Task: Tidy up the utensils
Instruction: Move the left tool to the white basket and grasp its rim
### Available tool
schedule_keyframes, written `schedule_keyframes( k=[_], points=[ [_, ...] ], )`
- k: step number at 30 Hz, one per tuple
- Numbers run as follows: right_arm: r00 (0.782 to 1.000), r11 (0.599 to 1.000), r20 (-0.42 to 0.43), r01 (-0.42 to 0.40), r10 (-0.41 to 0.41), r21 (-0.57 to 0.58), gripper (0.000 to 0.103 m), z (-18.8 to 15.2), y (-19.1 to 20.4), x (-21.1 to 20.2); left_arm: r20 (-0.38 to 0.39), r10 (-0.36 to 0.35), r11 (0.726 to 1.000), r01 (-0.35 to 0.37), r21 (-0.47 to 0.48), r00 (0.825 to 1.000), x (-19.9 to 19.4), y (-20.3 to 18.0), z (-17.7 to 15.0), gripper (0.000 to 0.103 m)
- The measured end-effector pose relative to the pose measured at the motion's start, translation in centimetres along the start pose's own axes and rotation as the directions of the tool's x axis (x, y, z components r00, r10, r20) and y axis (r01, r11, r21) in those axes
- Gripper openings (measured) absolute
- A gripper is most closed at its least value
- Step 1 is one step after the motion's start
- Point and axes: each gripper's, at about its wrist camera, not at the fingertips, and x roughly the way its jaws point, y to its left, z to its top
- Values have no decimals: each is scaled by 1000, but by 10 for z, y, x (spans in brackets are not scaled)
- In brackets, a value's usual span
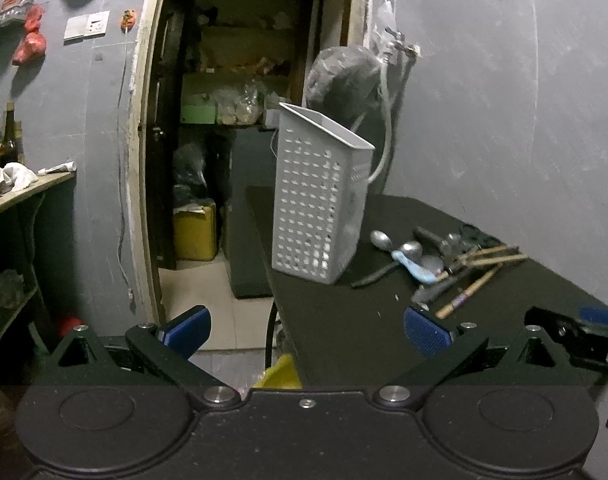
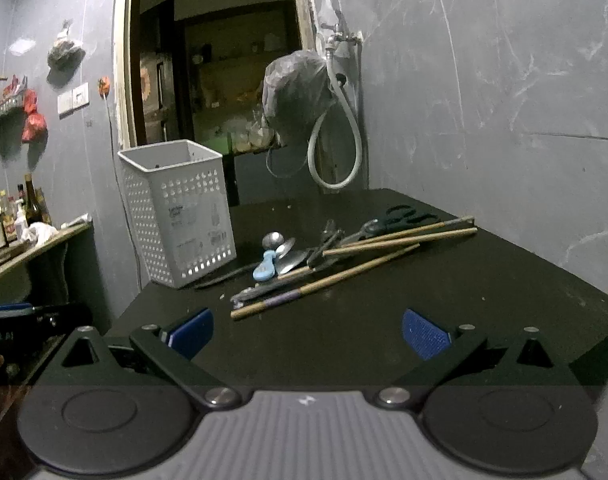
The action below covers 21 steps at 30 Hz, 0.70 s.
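A white perforated utensil holder (image 1: 320, 196) (image 2: 180, 216) stands upright near the left edge of the black table (image 1: 344, 320) (image 2: 424, 300). Beside it lies a pile of utensils (image 2: 328, 260) (image 1: 436, 264): metal spoons (image 2: 273, 240), a light blue handled piece (image 2: 264, 268), several wooden chopsticks (image 2: 400, 238) and black scissors (image 2: 400, 216). My left gripper (image 1: 307, 330) is open, hovering at the table's near left edge with nothing between its fingers. My right gripper (image 2: 307, 332) is open too, low over the table in front of the pile, holding nothing. The right gripper's side shows at the left wrist view's right edge.
A doorway (image 2: 216, 80) opens behind the table onto shelves and a yellow can (image 1: 194, 232). A bagged object (image 2: 296, 96) and a hose (image 2: 336, 152) hang from a tap on the grey wall. A wooden shelf (image 2: 32, 240) with bottles stands at the left.
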Motion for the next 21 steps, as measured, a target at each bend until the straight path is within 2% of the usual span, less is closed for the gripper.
schedule_keyframes(
  k=[4,10,13,16,21],
  points=[
    [1000,1000,4,-6,6,15,103,3,-3,12,42,-11,1000,11,4,999,17,6,10,102],
    [1000,999,23,-20,19,42,103,7,-9,26,103,-21,997,13,71,994,56,10,33,103],
    [999,998,40,-26,24,58,103,9,-12,34,162,-16,996,1,94,987,81,13,45,103],
    [998,999,66,-26,23,44,103,12,-12,40,225,-49,994,27,101,973,102,17,55,103],
    [996,999,88,-32,34,-17,103,14,-7,50,202,-111,984,80,157,973,139,13,67,103]
  ],
)
